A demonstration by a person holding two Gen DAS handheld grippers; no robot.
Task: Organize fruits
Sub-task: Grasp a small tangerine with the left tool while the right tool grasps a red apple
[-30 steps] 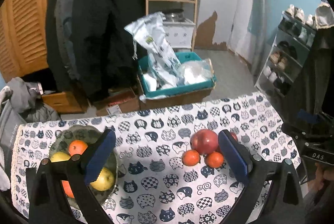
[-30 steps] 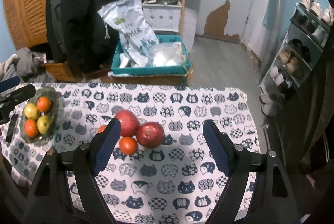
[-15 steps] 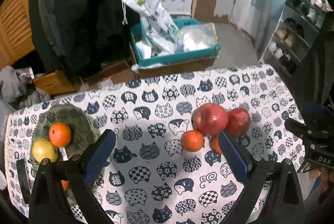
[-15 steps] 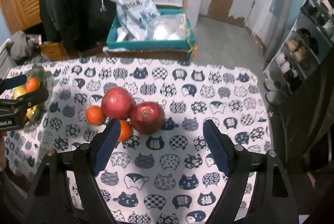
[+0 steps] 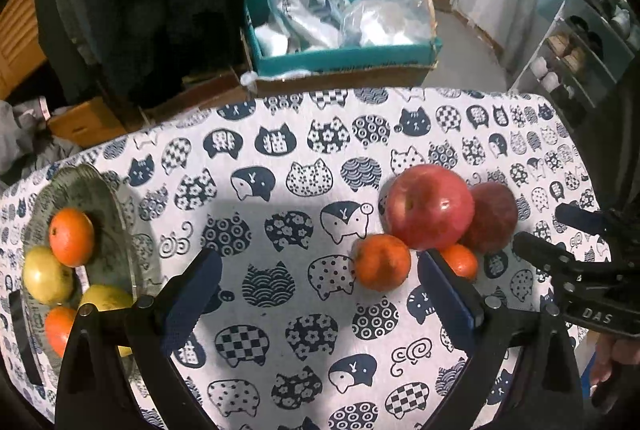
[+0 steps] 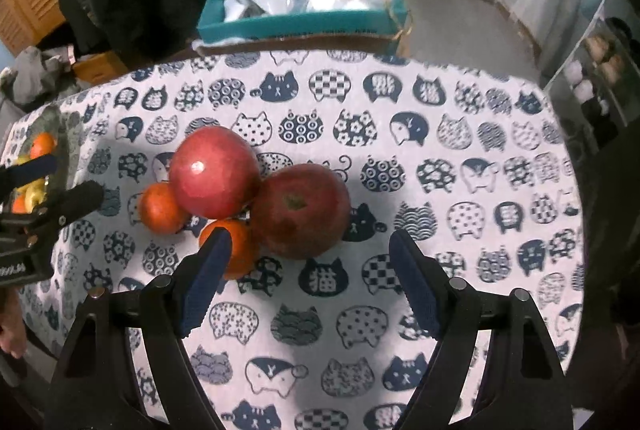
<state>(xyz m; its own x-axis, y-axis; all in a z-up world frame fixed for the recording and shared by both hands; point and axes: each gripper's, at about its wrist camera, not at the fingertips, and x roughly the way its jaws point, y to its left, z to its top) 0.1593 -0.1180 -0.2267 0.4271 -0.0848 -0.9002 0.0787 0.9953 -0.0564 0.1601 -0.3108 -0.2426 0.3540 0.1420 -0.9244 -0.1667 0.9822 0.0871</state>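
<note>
Both tools (image 5: 320, 278) (image 6: 310, 262) gape wide over round glossy apples (image 6: 214, 171), dimpled oranges (image 5: 382, 262).

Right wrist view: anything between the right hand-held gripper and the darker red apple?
Nothing visible. The right hand-held gripper is open and the darker red apple sits just ahead of the gap. One orange touches the apple on its left, right at the left fingertip, so it could get bumped.
</note>
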